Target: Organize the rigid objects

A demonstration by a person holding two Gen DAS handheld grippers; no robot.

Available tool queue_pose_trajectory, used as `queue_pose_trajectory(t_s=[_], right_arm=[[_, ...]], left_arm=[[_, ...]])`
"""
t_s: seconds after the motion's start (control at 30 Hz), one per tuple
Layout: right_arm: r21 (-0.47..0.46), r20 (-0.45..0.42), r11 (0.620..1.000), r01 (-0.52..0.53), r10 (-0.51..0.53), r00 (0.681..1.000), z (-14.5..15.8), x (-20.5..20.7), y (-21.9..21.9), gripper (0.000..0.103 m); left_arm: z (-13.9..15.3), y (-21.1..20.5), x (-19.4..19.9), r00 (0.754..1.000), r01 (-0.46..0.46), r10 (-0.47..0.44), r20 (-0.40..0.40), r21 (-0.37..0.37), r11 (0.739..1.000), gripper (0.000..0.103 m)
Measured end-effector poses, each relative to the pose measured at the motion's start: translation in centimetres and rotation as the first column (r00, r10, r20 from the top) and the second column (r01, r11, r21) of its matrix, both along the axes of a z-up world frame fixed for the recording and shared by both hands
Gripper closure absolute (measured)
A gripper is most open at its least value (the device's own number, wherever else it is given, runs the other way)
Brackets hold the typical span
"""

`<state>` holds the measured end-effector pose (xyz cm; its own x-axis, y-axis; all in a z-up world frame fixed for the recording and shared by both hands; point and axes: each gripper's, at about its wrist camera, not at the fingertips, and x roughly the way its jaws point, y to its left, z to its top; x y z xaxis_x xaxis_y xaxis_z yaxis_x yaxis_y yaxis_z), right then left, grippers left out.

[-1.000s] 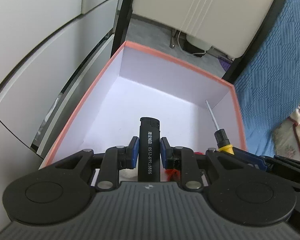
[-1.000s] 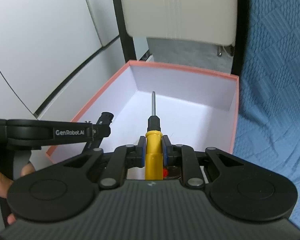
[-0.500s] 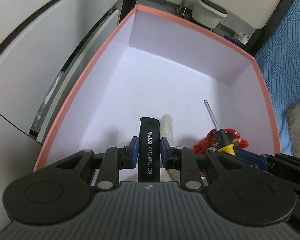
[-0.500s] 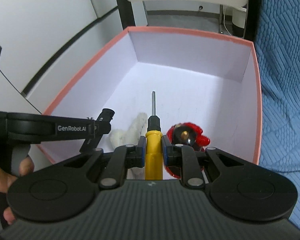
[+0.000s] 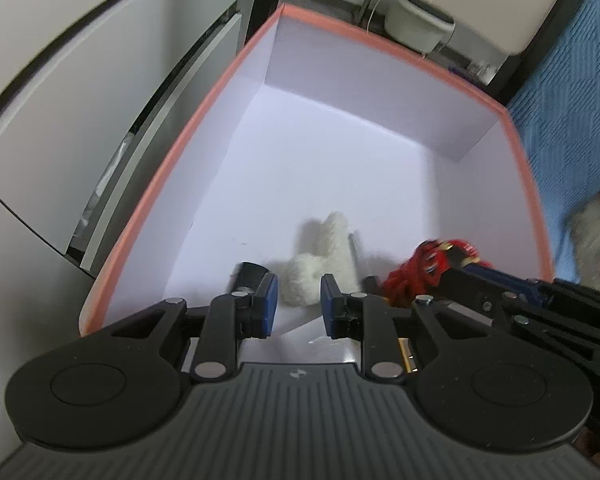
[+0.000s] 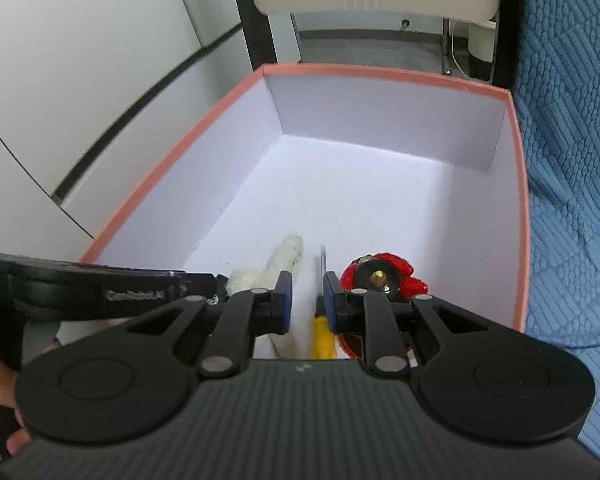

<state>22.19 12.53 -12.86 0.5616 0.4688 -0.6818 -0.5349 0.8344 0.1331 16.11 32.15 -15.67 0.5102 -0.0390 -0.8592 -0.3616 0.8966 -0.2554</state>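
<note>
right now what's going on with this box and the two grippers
A person holds a gripper in each hand, low over the pink-rimmed box. The left gripper and right gripper are both open and hold nothing. A black lighter and a yellow screwdriver sit in the box below them, beside a white plush toy and a red toy.

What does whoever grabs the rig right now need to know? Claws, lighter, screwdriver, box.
Left claw: open, nothing between the pads, low over the near end of the box.
Right claw: open, empty, right beside it.
Lighter: in the box, just left of the left claw.
Screwdriver: in the box under the right claw, between the plush and the red toy.
Done: both items look to be in the box.
Left: lift both claws clear. No other loose items are in view.
</note>
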Motion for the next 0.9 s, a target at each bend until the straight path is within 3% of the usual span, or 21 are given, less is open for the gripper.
queue_pose_trajectory(t_s=[0.27, 0.53, 0.9], right_arm=[[0.070, 0.079, 0.998, -0.004, -0.002, 0.997, 4.3, -1.8, -2.6, 0.081], [0.132, 0.147, 0.991, -0.004, -0.016, 0.989, 7.7, -4.1, -5.9, 0.081], [0.152, 0.216, 0.988, -0.024, -0.010, 0.976, 10.2, -7.7, -9.0, 0.081]], left_arm=[[5.7, -2.2, -1.9, 0.997, 0.007, -0.013, 0.078, 0.080, 0.997, 0.076], [10.8, -4.6, -4.5, 0.984, -0.019, -0.001, 0.178, 0.107, 0.994, 0.076], [13.9, -8.1, -7.8, 0.969, -0.024, -0.004, 0.248, 0.111, 0.994, 0.076]])
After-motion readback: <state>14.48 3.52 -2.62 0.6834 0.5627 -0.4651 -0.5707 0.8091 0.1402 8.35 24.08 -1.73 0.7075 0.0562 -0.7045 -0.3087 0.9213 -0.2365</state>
